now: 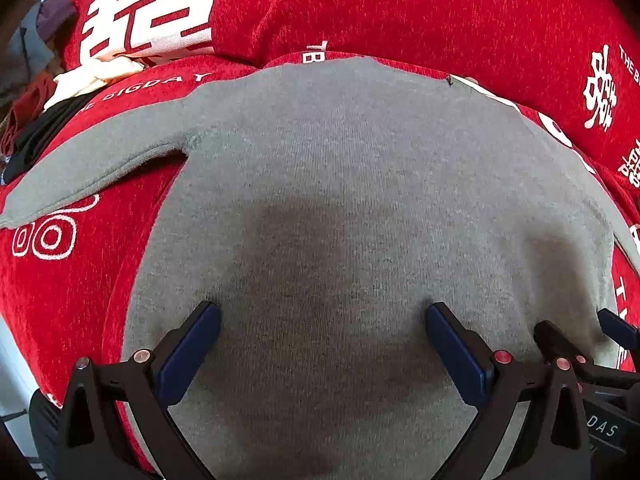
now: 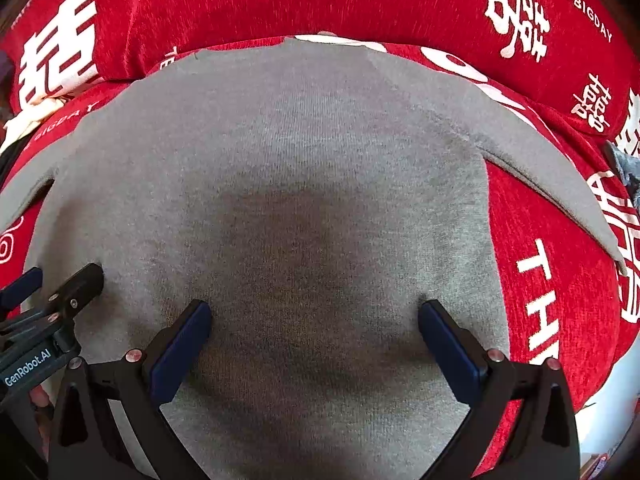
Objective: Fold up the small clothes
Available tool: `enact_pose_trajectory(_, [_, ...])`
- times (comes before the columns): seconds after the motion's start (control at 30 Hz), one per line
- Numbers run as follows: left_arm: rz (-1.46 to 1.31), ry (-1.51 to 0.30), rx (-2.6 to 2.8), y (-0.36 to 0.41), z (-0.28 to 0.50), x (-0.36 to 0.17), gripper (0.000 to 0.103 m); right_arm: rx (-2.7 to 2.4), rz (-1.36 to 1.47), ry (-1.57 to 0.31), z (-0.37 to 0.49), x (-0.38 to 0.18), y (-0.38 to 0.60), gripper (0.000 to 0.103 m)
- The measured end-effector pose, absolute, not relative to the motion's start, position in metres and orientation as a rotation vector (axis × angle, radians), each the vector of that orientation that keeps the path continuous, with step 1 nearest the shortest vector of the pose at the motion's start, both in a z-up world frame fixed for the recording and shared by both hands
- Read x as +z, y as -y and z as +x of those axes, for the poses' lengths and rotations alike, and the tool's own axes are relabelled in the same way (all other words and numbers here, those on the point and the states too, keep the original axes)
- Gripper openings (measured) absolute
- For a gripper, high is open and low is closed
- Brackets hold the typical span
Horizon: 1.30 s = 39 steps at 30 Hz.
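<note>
A small grey knit top (image 1: 340,168) lies flat on a red cloth with white lettering (image 1: 440,12). Its sleeves spread out to both sides: one sleeve (image 1: 92,164) to the left, the other sleeve (image 2: 552,176) to the right. My left gripper (image 1: 322,312) is open, its blue-padded fingers (image 1: 192,352) wide apart just above the lower body of the top. My right gripper (image 2: 314,310) is open the same way beside it, over the same grey top (image 2: 300,152). Each gripper shows at the edge of the other's view. Neither holds anything.
A pile of other clothes (image 1: 44,92), white, black, dark red and grey, lies at the far left on the red cloth. A bit of blue-grey cloth (image 2: 624,164) sits at the right edge. The red cloth's front edge (image 2: 560,392) falls away at the lower right.
</note>
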State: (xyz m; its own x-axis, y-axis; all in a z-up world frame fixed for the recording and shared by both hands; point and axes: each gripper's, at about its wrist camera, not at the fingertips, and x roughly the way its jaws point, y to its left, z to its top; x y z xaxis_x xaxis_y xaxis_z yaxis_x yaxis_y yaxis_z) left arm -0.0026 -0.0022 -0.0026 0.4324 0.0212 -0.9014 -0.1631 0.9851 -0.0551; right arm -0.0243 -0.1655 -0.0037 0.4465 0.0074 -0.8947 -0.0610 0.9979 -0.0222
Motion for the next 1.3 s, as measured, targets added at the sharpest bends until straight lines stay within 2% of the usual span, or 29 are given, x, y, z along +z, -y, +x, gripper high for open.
enact_pose_trajectory(0.87, [-0.137,-1.228,0.118,0.003,0.008,0.001,0.103,0.046,-0.021,-1.145,-0.014,-0.005,0.166,0.103])
enact_pose_trajectory(1.3, [-0.079,-1.19,0.13,0.022,0.015,0.024,0.102,0.051,-0.036,-1.035,-0.009,0.024,0.184,0.103])
